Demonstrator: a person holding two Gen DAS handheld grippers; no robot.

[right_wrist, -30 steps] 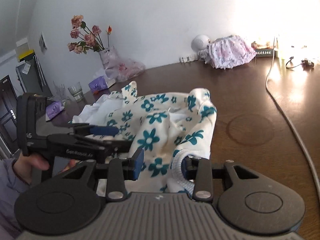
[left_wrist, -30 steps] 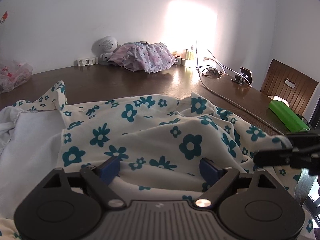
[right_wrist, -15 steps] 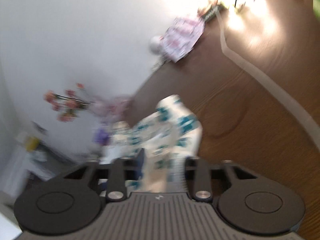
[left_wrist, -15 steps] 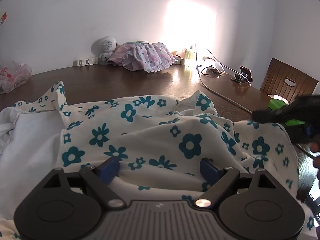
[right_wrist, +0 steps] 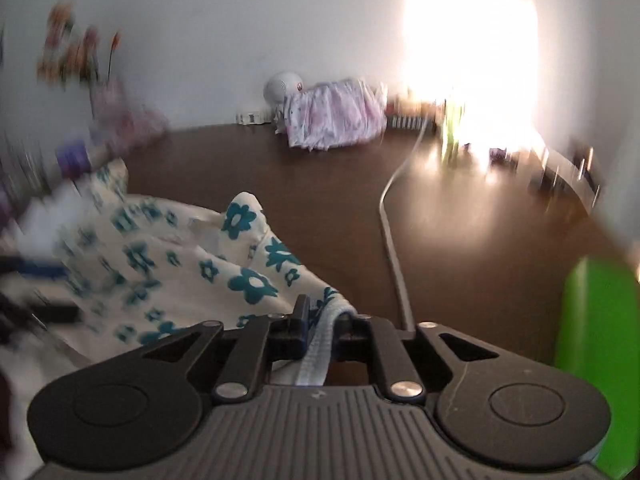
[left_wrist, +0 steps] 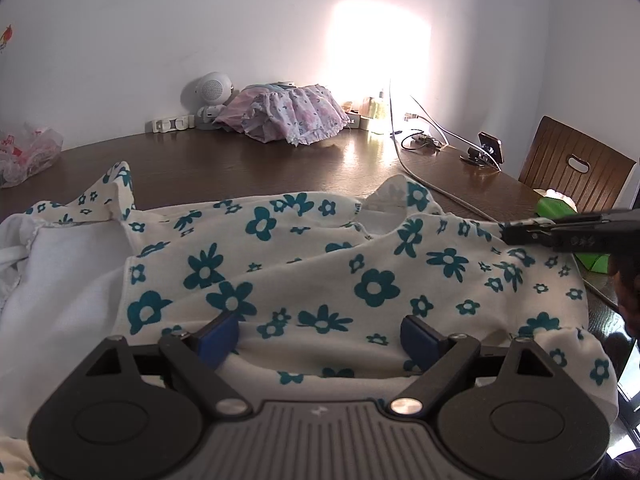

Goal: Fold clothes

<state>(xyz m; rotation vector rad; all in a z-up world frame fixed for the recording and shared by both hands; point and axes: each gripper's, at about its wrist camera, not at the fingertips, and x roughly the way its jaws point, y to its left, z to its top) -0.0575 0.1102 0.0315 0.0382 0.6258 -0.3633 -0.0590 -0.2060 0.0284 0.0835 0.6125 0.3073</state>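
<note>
Soft cream garment [left_wrist: 320,264] printed with teal flowers, rumpled in loose folds across the lower half of the left wrist frame, on a dark glossy wooden desk [left_wrist: 248,168]. Plain white lining showing at lower left of that frame, a gathered white edge beside it.

Left gripper [left_wrist: 320,334] at bottom centre, blue-padded jaws wide apart, fabric bunched between and over the pads; not clamped.

Right gripper [right_wrist: 322,326] at bottom centre of the right wrist frame, jaws drawn close together and pinched on a ribbed white hem of the garment [right_wrist: 224,256], the strip running down between the pads. Same gripper [left_wrist: 560,232] seen side-on at right edge of the left wrist frame, thin black tips closed on the cloth's far corner, lifted slightly off the folds.

Behind, at upper centre of the left wrist frame: a frilled pink-and-lilac floral heap of clothing [left_wrist: 288,118], a round white perforated speaker-like device [left_wrist: 210,90] just beside it, a white power strip [left_wrist: 170,124] against the wall. White cable [left_wrist: 420,172] curving down the desk at right. Slatted brown wooden chair back [left_wrist: 576,168] at right edge, a bright green boxy object [left_wrist: 560,208] in front of it. Crinkled clear plastic bag [left_wrist: 28,156] at left edge. Right wrist frame blurred toward its left side; flowers [right_wrist: 76,48] there indistinct.
</note>
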